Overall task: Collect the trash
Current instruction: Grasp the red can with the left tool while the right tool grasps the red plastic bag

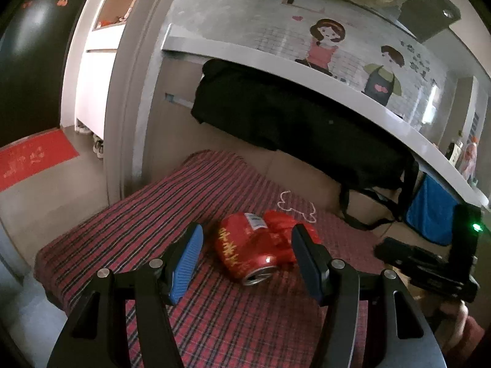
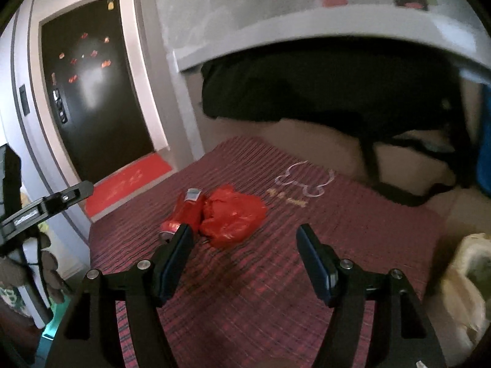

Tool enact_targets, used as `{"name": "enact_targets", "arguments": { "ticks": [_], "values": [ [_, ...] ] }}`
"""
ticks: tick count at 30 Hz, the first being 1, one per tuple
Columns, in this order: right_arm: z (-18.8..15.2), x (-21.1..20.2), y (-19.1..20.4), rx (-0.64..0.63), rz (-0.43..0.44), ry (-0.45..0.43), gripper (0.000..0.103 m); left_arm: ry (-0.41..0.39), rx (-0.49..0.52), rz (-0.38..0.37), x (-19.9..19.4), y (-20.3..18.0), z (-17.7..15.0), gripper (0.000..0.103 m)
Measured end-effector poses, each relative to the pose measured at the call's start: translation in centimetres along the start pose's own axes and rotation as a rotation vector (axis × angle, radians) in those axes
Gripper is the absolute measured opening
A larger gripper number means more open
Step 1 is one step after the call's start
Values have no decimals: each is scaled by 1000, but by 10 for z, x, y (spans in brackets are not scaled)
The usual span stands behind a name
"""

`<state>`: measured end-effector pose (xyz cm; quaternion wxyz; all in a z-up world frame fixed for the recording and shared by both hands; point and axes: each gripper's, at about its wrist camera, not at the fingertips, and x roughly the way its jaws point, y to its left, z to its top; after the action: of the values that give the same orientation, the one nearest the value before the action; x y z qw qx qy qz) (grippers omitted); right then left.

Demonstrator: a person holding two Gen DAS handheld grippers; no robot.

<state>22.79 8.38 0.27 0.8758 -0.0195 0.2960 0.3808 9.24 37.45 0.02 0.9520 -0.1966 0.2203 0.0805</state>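
A table (image 1: 122, 230) draped in red plaid woven cloth fills both views. Near its middle lies a crushed red can (image 1: 242, 251), dented metal on its side, open mouth toward you. Touching the can's far side is a crumpled red bag (image 2: 233, 214), thin glossy plastic. Your left claw (image 1: 245, 257) is released, blue ribbed pads spread either side of the can, not yet touching it. Your right claw (image 2: 244, 251) is released too, empty, hanging nearer you than the bag. To grip well, lower the left claw and close across the can's dented sides, keeping the slippery bag out of the pads.
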Motion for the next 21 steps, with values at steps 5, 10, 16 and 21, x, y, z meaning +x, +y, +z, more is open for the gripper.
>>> {"name": "enact_targets", "arguments": {
  "ticks": [5, 10, 16, 21],
  "values": [
    [12, 61, 13, -37, 20, 70, 67, 48, -78, -37, 17, 32, -11, 61],
    [25, 125, 26, -94, 6, 121, 69, 93, -106, -41, 29, 53, -20, 61],
    [20, 181, 25, -169, -76, 201, 80, 107, -86, -27, 37, 63, -24, 61],
    [10, 190, 18, -173, -87, 221, 84, 141, -126, -56, 58, 61, -27, 61]
  ]
}}
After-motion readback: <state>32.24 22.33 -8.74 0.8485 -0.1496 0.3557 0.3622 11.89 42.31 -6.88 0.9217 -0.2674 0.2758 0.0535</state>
